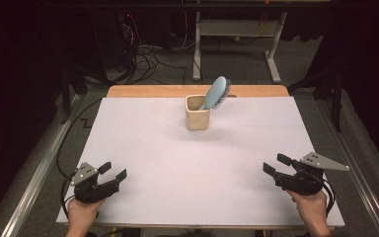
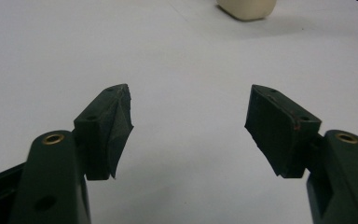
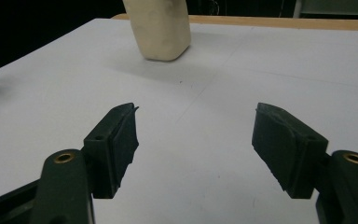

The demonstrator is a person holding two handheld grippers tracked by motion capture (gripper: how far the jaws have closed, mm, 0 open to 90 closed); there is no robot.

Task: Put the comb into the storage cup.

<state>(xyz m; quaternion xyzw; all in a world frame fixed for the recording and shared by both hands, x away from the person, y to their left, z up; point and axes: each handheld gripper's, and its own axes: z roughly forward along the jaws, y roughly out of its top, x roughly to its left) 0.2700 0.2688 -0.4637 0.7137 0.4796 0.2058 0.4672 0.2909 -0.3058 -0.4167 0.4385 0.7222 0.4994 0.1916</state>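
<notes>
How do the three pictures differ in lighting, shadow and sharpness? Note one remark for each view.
High view: the white table is evenly lit, the room behind dark, the cup and hairbrush slightly soft. Left gripper view: near jaws soft-edged, cup cut off at the top, faint shadow beside it. Right gripper view: dark background, cup casting a soft shadow.

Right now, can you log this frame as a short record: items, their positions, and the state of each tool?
surface: white table top
container: cream cup, upright, far centre
contents: blue hairbrush, handle down in the cup, head leaning right
left tool: open, nothing between jaws, near left corner
right tool: open, nothing between jaws, near right corner
contact: both tools apart from the cup
</notes>
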